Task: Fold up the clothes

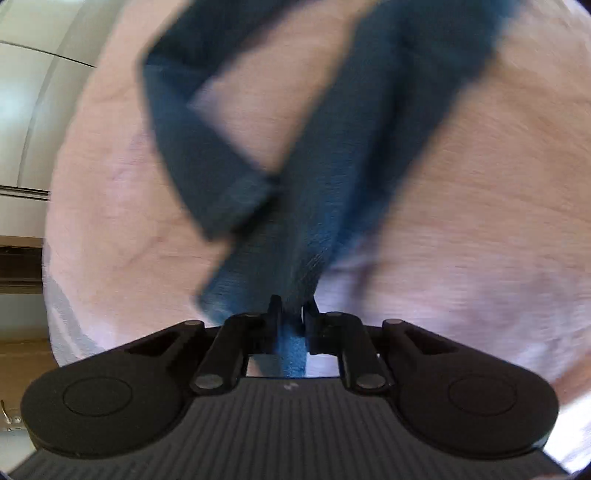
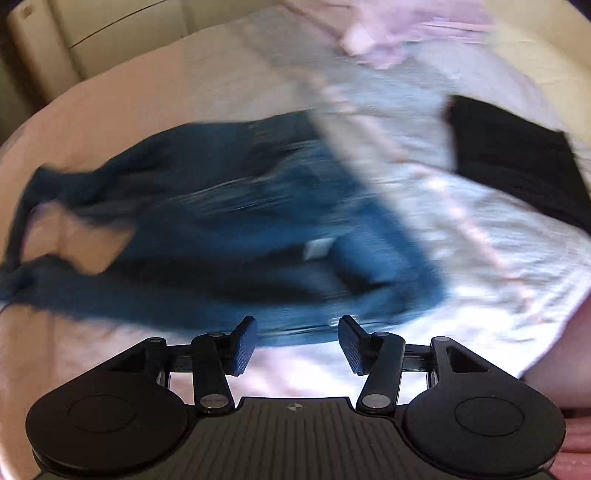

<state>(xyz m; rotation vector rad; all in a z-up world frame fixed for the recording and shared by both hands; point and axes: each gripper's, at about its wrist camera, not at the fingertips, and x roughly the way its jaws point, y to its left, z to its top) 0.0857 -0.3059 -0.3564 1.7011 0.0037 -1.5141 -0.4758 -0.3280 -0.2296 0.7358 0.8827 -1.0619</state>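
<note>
A dark blue garment (image 1: pixel 295 155) hangs stretched over a pale pink bed sheet (image 1: pixel 461 203). My left gripper (image 1: pixel 292 314) is shut on a bunched part of the blue cloth, which runs up and away from the jaws in two bands. In the right wrist view the same blue garment (image 2: pixel 229 236) lies crumpled on the sheet (image 2: pixel 461 240), with a small white label showing. My right gripper (image 2: pixel 297 343) is open and empty, just in front of the garment's near edge. Both views are blurred by motion.
A black folded item (image 2: pixel 517 162) lies at the right on the bed. A pink cloth (image 2: pixel 399 33) lies at the far end. A light grey strip of fabric (image 2: pixel 376 122) crosses the bed. Pale furniture (image 1: pixel 26 110) stands beside the bed at left.
</note>
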